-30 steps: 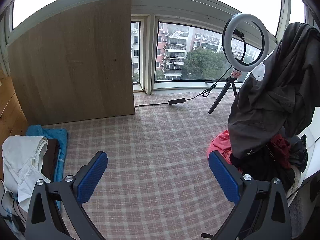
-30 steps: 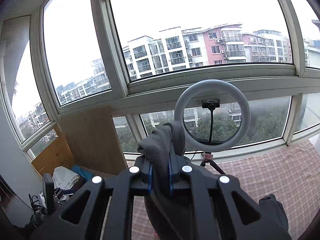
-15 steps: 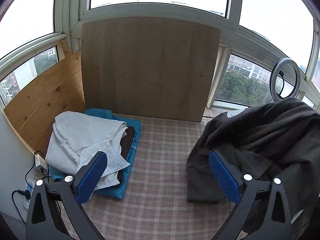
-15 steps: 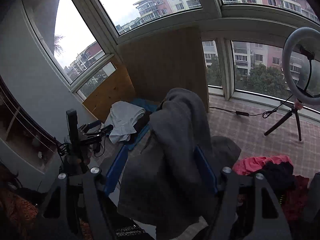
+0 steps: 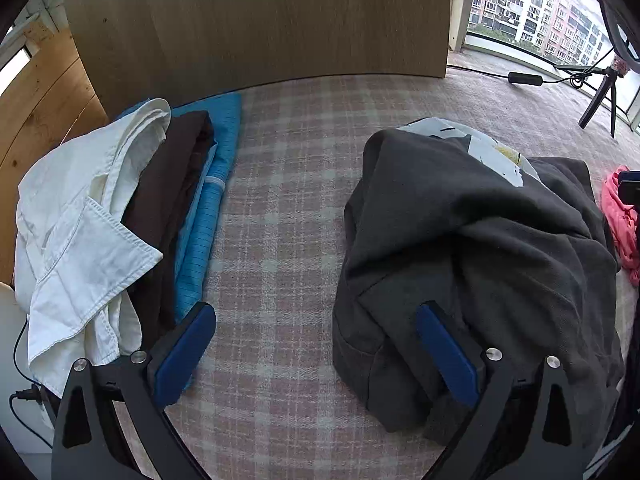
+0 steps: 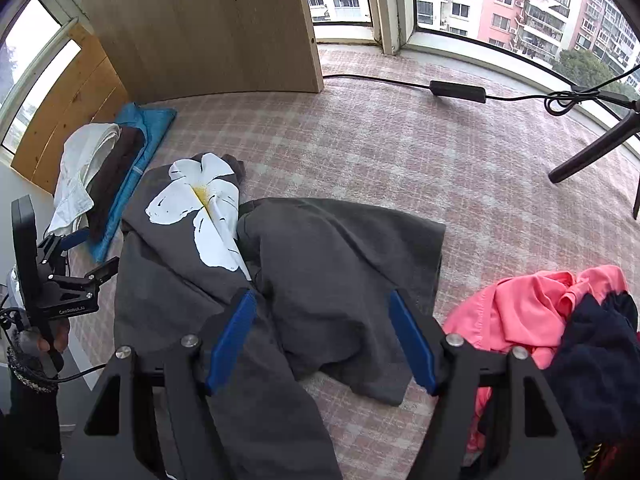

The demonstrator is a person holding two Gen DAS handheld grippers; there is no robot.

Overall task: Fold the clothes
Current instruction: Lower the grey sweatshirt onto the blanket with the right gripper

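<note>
A dark grey T-shirt [image 6: 320, 264] with a white flower print [image 6: 200, 208] lies crumpled on the pink checked cloth; it also shows in the left wrist view [image 5: 480, 248]. My right gripper [image 6: 320, 340] is open and empty just above the shirt's near edge. My left gripper [image 5: 316, 352] is open and empty, its right finger [image 5: 448, 356] over the shirt's left side. A stack of folded clothes [image 5: 120, 208], white, brown and blue, lies at the left and also appears in the right wrist view [image 6: 100, 176].
A heap of unfolded clothes, pink [image 6: 532, 312] and dark navy [image 6: 596, 356], lies to the right. A wooden board [image 5: 260, 20] leans against the window behind. A ring-light tripod [image 6: 592, 148] and its cable [image 6: 456, 90] stand on the far cloth.
The right gripper brought the grey shirt down from the air, opened and let it go on the cloth. The left gripper swung left and down toward the cloth beside the shirt.
</note>
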